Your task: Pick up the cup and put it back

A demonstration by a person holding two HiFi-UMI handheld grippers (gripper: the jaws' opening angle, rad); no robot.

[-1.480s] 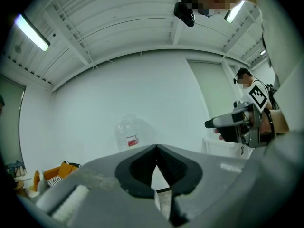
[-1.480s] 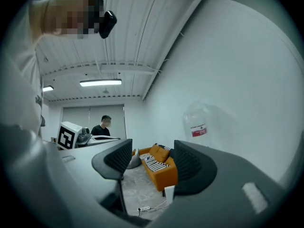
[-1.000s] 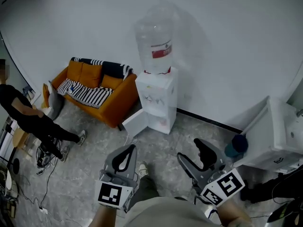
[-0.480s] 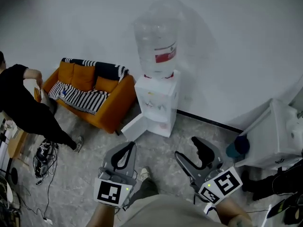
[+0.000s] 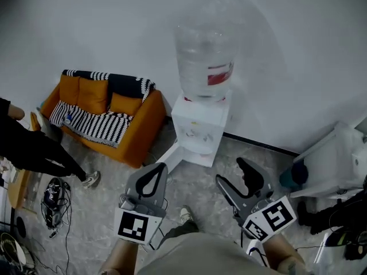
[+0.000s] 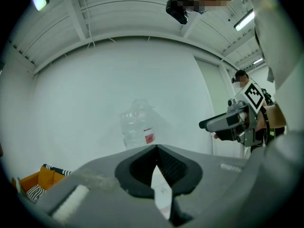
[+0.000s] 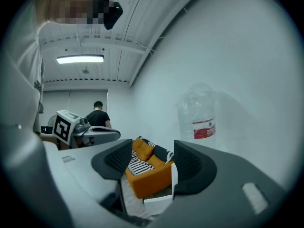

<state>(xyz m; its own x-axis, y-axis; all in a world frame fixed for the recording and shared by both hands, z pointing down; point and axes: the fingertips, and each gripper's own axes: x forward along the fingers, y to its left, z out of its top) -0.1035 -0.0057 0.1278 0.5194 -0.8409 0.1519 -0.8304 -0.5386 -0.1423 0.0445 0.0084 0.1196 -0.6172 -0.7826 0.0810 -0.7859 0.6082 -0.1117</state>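
Observation:
No cup shows clearly in any view. A dark teal rounded thing [image 5: 289, 176] sits against the white unit [image 5: 338, 165] at the right; I cannot tell what it is. My left gripper [image 5: 161, 167] [image 6: 156, 147] is held level over the floor, its jaw tips meeting with nothing between them. Beside it my right gripper [image 5: 229, 172] [image 7: 152, 151] stands open and empty. Both point toward a white water dispenser [image 5: 200, 125] carrying a big clear bottle [image 5: 206, 56] [image 6: 137, 127] [image 7: 202, 118]. Each gripper also appears in the other's view: the right gripper [image 6: 228, 122] and the left gripper [image 7: 95, 134].
An orange sofa [image 5: 103, 105] [image 7: 152, 170] with a striped blanket stands against the wall on the left. A person in black [image 5: 28, 148] is at the left edge. Cables [image 5: 54, 193] lie on the grey floor. The dispenser's lower door hangs open.
Both grippers have been carried toward the dispenser, which now looks bigger and nearer. The person in black has shifted toward the left edge. Neither gripper's jaws changed.

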